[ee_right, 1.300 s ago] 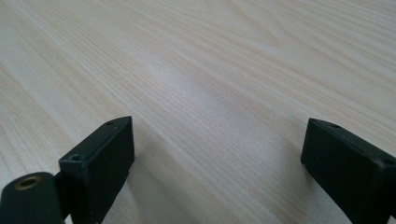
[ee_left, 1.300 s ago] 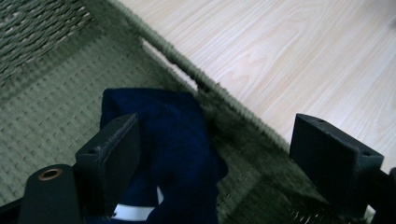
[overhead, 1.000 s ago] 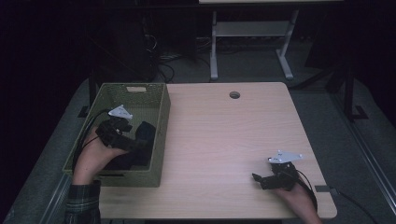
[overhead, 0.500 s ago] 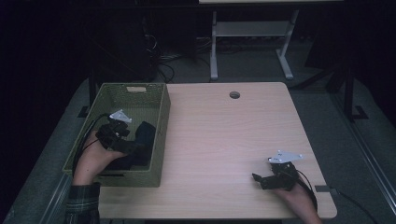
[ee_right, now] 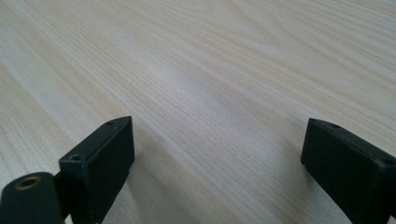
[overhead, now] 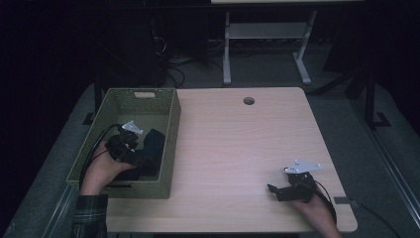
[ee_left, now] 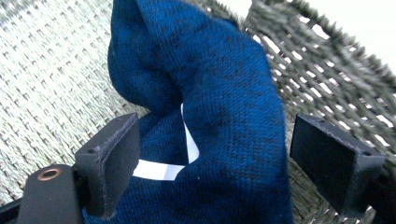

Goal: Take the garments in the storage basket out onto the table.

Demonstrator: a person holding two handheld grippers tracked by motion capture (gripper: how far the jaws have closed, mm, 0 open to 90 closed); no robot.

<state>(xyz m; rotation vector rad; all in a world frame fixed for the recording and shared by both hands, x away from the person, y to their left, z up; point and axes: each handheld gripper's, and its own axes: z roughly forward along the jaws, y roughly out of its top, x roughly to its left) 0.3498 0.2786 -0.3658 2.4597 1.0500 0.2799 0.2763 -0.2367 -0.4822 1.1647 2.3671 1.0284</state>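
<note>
Closing on the dark blue knit garment [ee_left: 224, 93] is the step I judge you to be in, so let the left tool [ee_left: 210, 158] settle deeper before you squeeze: its jaws stand wide, one on each side of a raised fold, with the white label [ee_left: 161, 169] just beside the near jaw. Take a thick fold, not the label, and keep the far jaw clear of the woven wall so it does not snag.

From the high view, the right tool [overhead: 277, 191] rests at about 5 o'clock on the desk [overhead: 237, 148], jaws wide and holding nothing over bare wood. At about 9 o'clock sits the green woven basket [overhead: 171, 126], with the garment inside its near half.

Count: two tools, one basket, one garment, one label.
</note>
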